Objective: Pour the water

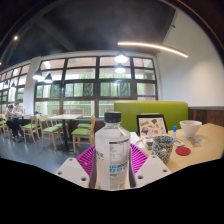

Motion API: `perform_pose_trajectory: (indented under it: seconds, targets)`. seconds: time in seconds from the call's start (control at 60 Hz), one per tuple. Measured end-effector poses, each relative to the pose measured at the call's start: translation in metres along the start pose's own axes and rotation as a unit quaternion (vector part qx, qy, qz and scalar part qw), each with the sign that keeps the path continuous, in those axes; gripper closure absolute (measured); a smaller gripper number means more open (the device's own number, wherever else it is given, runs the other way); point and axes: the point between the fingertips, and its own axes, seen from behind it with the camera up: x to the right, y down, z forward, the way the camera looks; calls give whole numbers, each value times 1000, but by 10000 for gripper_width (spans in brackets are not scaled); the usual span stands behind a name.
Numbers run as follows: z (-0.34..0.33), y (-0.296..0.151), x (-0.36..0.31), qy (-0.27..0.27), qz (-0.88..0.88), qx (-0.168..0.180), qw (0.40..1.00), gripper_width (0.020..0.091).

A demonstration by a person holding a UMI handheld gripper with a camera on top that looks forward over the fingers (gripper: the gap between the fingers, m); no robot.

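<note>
Standing upright between the two fingers was the water bottle (112, 152), clear plastic, white cap on, pale label round its middle. The gripper (112, 160) had its pink pads (87, 158) on either side of the bottle's body, at nine and three o'clock from it. They looked pressed against the plastic, though whether both truly bore on it, I could not tell.

My read on handling: thin-walled plastic, light, likely to dent under a hard squeeze and slick where the label was smooth. With the cap on, nothing could pour yet. The best hold seemed the mid-body, at the label, where the pads already sat, so the bottle would tip without swinging.

At about three o'clock from the bottle, on the wooden table (205, 150), stood a glass (163, 148), the probable target. Beyond it, a white bowl (190, 128) and a small red dish (183, 151). At two o'clock, farther back, a green bench (150, 108) ran along the wall. At nine to ten o'clock, chairs and tables stood before tall windows (90, 85).
</note>
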Motion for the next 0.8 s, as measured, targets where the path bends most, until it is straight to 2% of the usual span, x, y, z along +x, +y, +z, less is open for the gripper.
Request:
perform_pose_trajectory:
  seconds: [0.083,0.25,0.4,0.467,0.55,0.65,0.733,0.8]
  targets:
    - [0,-1,-1,-3,-1,0,1000,684]
    - [1,-2,-2,-12,-2,3,1000,687]
    - [24,-8,15,-28,41,-21,999,686]
    - [36,-26,24,-40,84,-16,996,687]
    - [49,-57,45,-29,199,-4,979,687]
    - [83,-61,78,-38,403,-9,914,687]
    - [80,-73,87,-38,585,-11,810,686]
    - [94,-63,91,-42,688,-7,725,688]
